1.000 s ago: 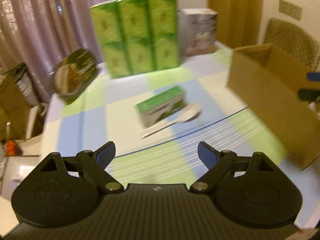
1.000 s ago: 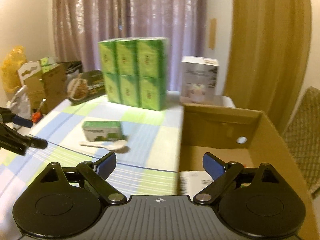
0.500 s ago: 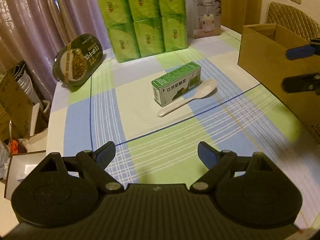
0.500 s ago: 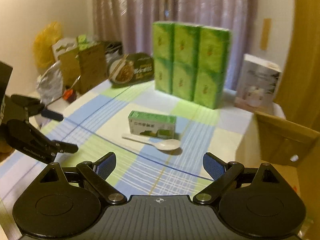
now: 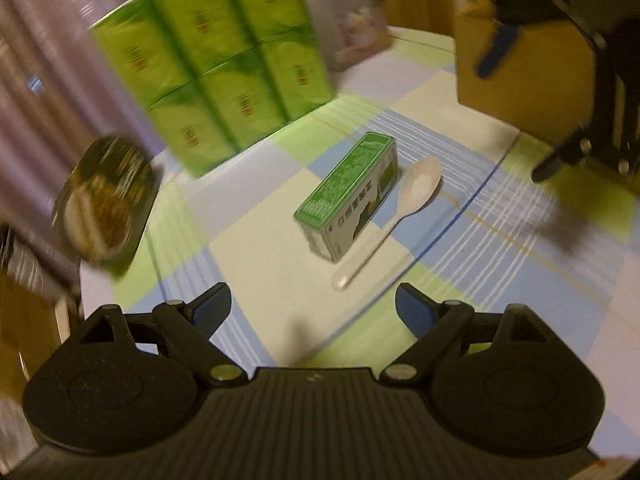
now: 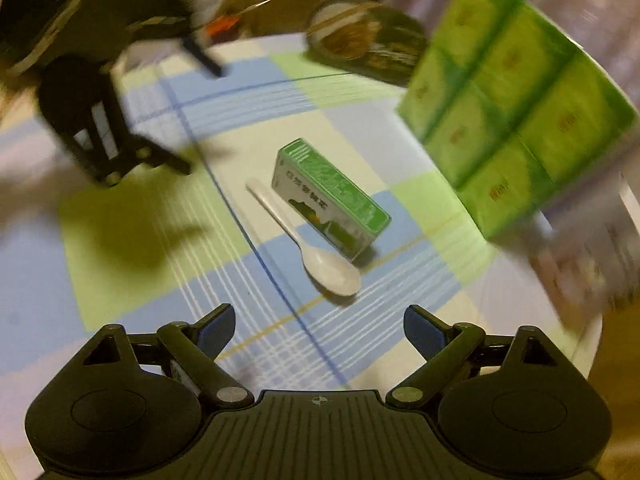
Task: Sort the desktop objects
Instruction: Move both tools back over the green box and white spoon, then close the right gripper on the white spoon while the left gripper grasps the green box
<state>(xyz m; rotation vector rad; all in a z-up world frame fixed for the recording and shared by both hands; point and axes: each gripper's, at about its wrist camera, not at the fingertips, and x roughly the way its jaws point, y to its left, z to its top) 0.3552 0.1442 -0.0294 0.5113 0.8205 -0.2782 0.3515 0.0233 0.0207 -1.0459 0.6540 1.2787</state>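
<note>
A small green carton (image 5: 352,196) (image 6: 328,196) lies on the checked tablecloth (image 5: 248,248), with a white plastic spoon (image 5: 400,208) (image 6: 312,240) along its side. My left gripper (image 5: 312,308) hangs above the cloth just short of the spoon's handle, open, nothing between its fingers. My right gripper (image 6: 319,326) faces the spoon's bowl from the other side; its jaws are closing a little, still wide, and nothing is between them. Each gripper shows blurred in the other's view: the right gripper (image 5: 508,124), the left gripper (image 6: 200,120).
A stack of green tissue packs (image 5: 216,60) (image 6: 520,120) stands behind the carton. A dark noodle bowl (image 5: 104,204) (image 6: 368,40) leans at the table's far edge. An open cardboard box (image 5: 520,64) sits at the right, a white product box (image 5: 348,12) beside the tissue packs.
Both grippers have come down and in towards the carton and spoon while rolling. The right one swung from over the cardboard box to the middle of the table.
</note>
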